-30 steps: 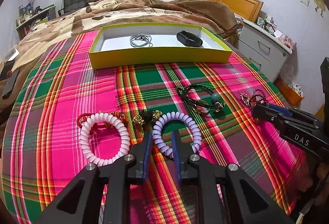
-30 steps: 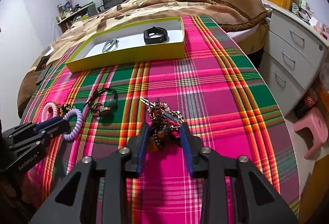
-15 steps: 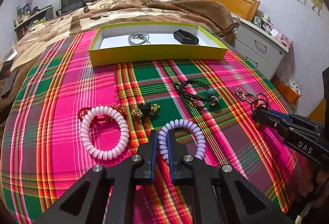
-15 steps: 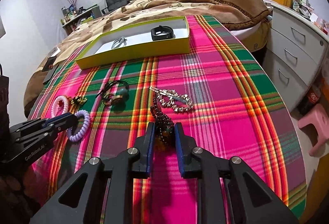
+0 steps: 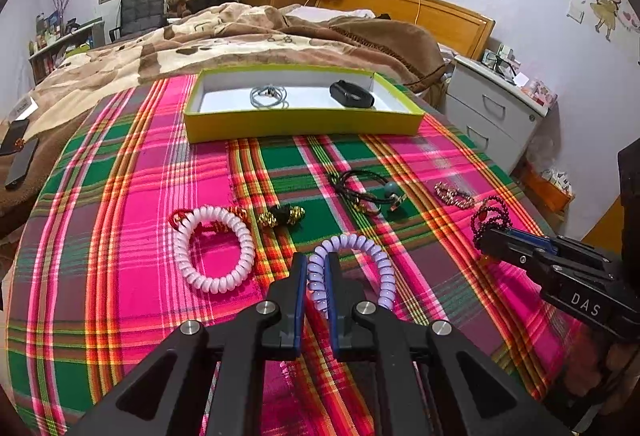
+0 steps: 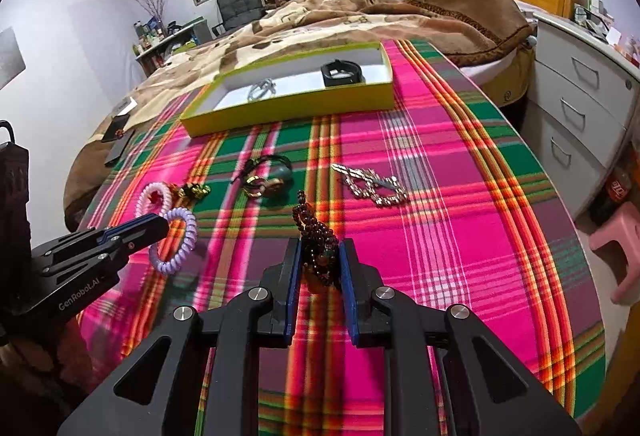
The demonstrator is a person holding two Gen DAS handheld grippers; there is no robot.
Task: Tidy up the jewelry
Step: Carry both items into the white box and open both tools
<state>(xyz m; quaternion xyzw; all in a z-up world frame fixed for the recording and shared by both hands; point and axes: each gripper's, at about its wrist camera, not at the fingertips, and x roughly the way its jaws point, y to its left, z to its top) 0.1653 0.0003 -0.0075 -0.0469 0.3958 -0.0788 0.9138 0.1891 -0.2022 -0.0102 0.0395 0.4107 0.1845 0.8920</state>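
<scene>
My left gripper (image 5: 317, 268) is shut on a purple spiral bracelet (image 5: 374, 256), lifted a little off the plaid cloth; it also shows in the right wrist view (image 6: 176, 242). My right gripper (image 6: 320, 256) is shut on a dark red beaded bracelet (image 6: 316, 236), which also shows in the left wrist view (image 5: 490, 215). A yellow-green box (image 5: 304, 123) at the far side holds a grey chain (image 5: 269, 95) and a black band (image 5: 352, 93).
On the cloth lie a pink spiral bracelet (image 5: 214, 248), a gold-and-black piece (image 5: 280, 216), a black cord bracelet with a green bead (image 5: 368, 189) and a silver chain bracelet (image 6: 370, 183). A white drawer unit (image 6: 580, 95) stands right of the bed.
Both grippers closed on their bracelets and rose from the cloth. The beaded bracelet came away from the silver chain bracelet.
</scene>
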